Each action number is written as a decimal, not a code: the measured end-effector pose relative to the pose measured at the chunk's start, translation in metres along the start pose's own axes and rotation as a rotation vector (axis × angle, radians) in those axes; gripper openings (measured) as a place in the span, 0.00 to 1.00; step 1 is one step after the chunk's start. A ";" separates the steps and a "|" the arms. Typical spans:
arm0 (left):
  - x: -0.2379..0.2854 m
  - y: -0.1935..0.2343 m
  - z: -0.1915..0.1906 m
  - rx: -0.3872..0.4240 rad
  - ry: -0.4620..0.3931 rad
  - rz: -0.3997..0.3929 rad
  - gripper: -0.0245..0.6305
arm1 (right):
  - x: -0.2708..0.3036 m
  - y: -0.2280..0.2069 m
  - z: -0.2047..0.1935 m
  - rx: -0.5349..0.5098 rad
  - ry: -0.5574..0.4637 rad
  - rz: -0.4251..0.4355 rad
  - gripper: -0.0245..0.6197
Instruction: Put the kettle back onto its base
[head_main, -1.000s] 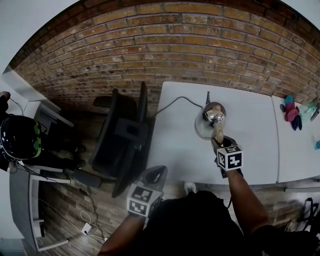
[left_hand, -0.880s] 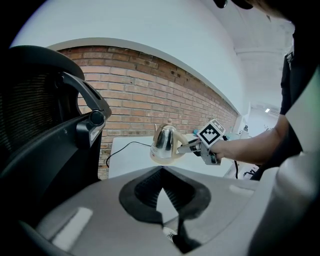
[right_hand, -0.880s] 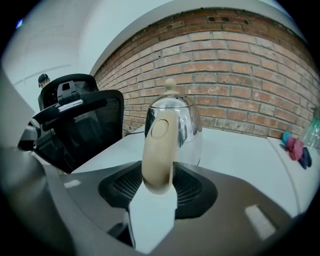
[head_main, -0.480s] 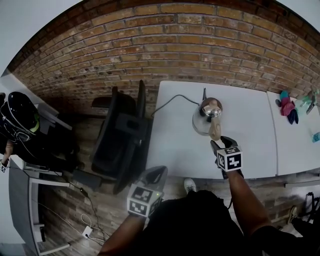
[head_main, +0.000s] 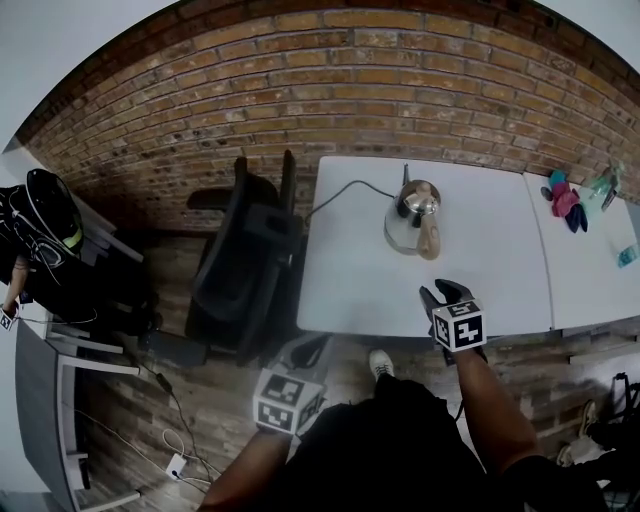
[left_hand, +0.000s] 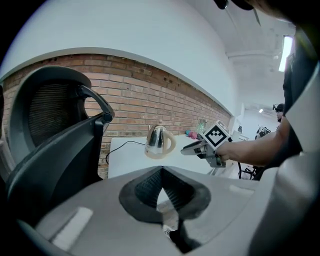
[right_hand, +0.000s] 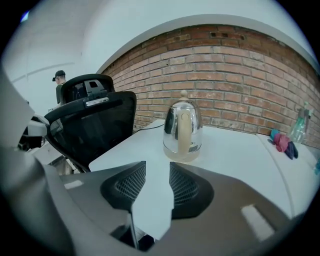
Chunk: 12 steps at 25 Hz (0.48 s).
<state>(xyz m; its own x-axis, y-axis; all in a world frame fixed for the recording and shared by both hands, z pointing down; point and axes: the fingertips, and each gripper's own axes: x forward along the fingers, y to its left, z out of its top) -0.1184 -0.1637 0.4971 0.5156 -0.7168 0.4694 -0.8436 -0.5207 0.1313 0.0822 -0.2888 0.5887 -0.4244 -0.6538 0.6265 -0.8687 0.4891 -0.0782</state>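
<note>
Hanging low at the bottom of the frame, the left gripper is closed on nothing. At the table edge, the right gripper hovers, jaws parted and empty. Upper centre, the kettle looks seated on its base. The task seems finished, and I'd say only backing away is left.

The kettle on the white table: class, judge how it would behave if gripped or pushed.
The kettle has a shiny metal body that looks rigid and probably slippery; its cream handle seems the surer grip. Taller than it is wide, it may tip if pushed near the top. The cord would likely tug against sliding.
</note>
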 end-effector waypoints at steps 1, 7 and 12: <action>-0.006 -0.002 -0.003 0.000 -0.002 0.001 0.04 | -0.006 0.006 -0.001 -0.003 -0.011 0.002 0.29; -0.038 -0.014 -0.021 0.006 -0.006 -0.013 0.04 | -0.046 0.053 -0.002 -0.030 -0.069 0.020 0.08; -0.060 -0.030 -0.030 -0.001 -0.014 -0.053 0.04 | -0.086 0.094 -0.007 0.012 -0.137 0.082 0.08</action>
<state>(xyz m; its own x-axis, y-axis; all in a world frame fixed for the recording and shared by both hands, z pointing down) -0.1282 -0.0909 0.4910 0.5613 -0.6946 0.4500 -0.8153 -0.5576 0.1563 0.0388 -0.1824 0.5333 -0.5244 -0.6848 0.5060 -0.8324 0.5375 -0.1351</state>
